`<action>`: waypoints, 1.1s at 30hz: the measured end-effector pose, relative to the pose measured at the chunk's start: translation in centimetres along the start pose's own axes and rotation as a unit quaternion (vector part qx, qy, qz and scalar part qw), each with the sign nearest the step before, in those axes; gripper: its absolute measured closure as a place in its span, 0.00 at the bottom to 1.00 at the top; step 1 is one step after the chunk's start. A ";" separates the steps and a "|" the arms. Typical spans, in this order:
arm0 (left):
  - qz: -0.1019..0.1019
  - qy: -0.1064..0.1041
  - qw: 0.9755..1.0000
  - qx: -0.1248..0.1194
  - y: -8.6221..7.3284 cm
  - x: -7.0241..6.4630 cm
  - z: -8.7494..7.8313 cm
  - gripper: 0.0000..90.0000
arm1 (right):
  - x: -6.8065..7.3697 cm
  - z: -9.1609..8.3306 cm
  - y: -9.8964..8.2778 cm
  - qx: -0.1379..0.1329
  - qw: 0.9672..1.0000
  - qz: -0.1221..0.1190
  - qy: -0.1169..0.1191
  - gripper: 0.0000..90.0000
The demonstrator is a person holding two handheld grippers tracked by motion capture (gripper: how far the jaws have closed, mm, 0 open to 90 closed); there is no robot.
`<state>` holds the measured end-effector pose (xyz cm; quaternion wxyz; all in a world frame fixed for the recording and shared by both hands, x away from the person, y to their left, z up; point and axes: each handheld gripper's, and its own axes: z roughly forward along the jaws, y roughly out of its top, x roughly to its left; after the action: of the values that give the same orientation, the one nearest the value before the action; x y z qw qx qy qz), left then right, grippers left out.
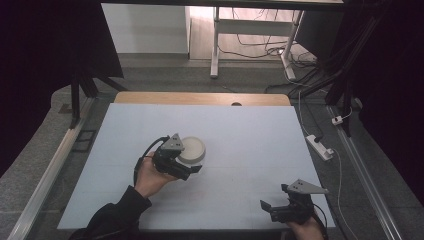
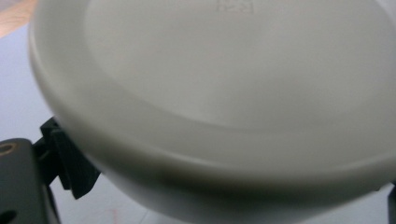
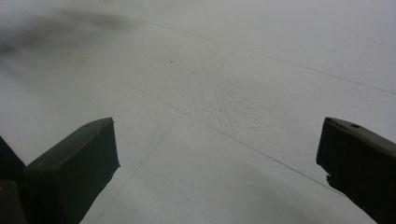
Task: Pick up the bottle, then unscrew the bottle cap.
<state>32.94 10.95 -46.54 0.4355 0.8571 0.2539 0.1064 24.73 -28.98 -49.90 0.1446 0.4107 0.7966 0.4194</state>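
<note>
The bowl sits mid-table, left gripper against its near side.

White round container, black claws, pale blue-grey table

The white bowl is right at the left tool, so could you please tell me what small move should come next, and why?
Probably close the left tool on the white bowl. The bowl's rim sits close between its spread jaws, one jaw beside the rim, so a grip seems ready. The right tool rests open, apart from the bowl, on the table.

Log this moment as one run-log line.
left gripper: open around white container | right gripper: open, near table front edge
</note>
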 end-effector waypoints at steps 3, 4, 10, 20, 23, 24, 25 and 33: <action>0.007 -0.008 1.000 0.002 0.2 -0.6 0.3 0.08 | 0.0 0.0 0.0 0.000 1.000 0.000 0.000 0.00; 0.010 -0.010 1.000 0.003 0.3 -0.8 0.4 0.08 | 0.0 0.0 0.0 0.000 1.000 0.000 0.000 0.00; 0.018 -0.020 1.000 0.006 0.6 -1.5 0.9 0.08 | 0.0 0.0 0.0 0.001 1.000 -0.001 -0.001 0.00; 0.018 -0.021 1.000 0.006 0.4 -1.6 1.1 0.08 | 0.1 0.0 0.1 0.001 1.000 -0.005 0.000 0.00; 0.022 -0.023 0.999 0.009 0.3 -1.7 1.3 0.08 | 0.0 -0.1 0.1 -0.002 1.000 0.000 -0.001 0.00; 0.023 -0.022 0.999 0.010 0.3 -1.7 1.3 0.08 | 0.0 -0.1 0.1 -0.004 1.000 0.001 0.001 0.00; 0.024 -0.022 0.999 0.009 0.3 -1.8 1.3 0.08 | 0.0 -0.1 0.1 -0.004 1.000 0.002 0.002 0.00; 0.025 -0.024 0.999 0.008 0.1 -1.7 1.4 0.08 | 0.8 -0.1 0.6 -0.016 1.000 -0.015 0.013 0.00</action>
<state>32.08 9.00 -47.21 0.4320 0.8689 0.2224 0.0943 24.51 -28.24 -49.23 0.1476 0.3907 0.7975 0.4354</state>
